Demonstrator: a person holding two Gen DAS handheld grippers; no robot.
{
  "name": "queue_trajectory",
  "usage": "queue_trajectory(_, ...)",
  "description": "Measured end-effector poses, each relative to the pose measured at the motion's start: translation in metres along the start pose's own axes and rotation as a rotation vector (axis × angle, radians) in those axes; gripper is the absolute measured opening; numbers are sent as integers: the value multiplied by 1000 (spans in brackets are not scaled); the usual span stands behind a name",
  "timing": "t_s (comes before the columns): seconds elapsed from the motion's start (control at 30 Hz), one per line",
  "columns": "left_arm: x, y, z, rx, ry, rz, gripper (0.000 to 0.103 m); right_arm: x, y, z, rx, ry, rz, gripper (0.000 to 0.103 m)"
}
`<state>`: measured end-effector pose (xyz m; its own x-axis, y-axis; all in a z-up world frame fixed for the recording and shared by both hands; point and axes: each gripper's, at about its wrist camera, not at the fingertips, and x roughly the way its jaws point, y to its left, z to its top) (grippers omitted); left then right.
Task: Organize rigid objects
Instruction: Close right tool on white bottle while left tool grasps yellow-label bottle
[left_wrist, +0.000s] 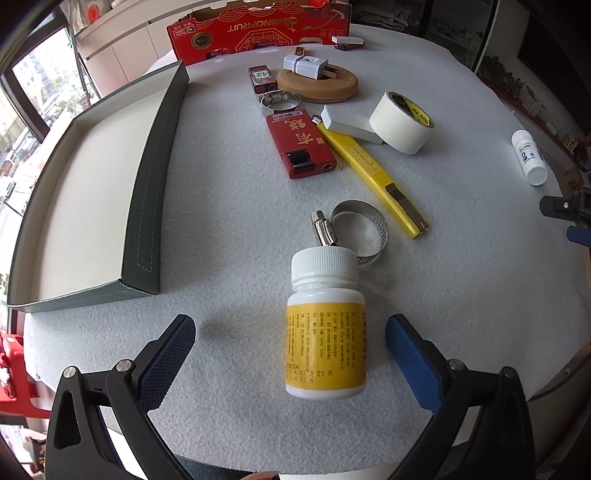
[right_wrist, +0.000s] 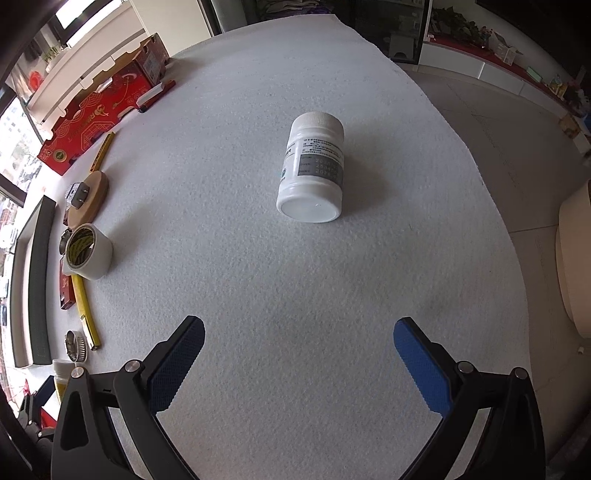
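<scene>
A white pill bottle with a yellow label (left_wrist: 325, 328) lies on the white felt table, between the tips of my open left gripper (left_wrist: 290, 334), not touched. A green tray with a cream floor (left_wrist: 147, 177) lies to its left. A steel hose clamp (left_wrist: 354, 230) lies just beyond the bottle's cap. My right gripper (right_wrist: 299, 338) is open and empty. A white bottle with a grey label (right_wrist: 314, 170) lies on its side ahead of it, apart; it also shows at the far right in the left wrist view (left_wrist: 529, 157).
Beyond the clamp lie a yellow utility knife (left_wrist: 373, 173), a red lighter box (left_wrist: 297, 144), a white tape roll (left_wrist: 400, 122), a grey block (left_wrist: 349, 123), a cork disc (left_wrist: 319, 85) bearing a white plug, a second clamp and a red carton (left_wrist: 258, 27). The table edge curves at right (right_wrist: 480, 177).
</scene>
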<state>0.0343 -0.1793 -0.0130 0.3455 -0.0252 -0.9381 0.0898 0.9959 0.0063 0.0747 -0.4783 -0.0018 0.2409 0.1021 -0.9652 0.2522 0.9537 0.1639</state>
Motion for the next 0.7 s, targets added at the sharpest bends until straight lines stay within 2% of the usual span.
queue_trajectory(0.4, 4, 2, 4, -5, -41, -22, 103, 36, -9, 64, 58, -14, -54, 103)
queue_trajectory(0.5, 4, 1, 3, -10, -37, -21, 103, 46, 2, 75, -8, -23, -119, 103)
queue_trajectory(0.6, 5, 1, 6, -13, -16, -19, 103, 47, 6, 78, -27, -16, -107, 103)
queue_trajectory(0.63, 6, 1, 7, -13, -10, -21, 103, 48, 6, 78, -17, -14, -113, 100)
queue_trajectory(0.7, 5, 0, 10, -2, -7, -29, 96, 43, 8, 76, -14, -35, -115, 77)
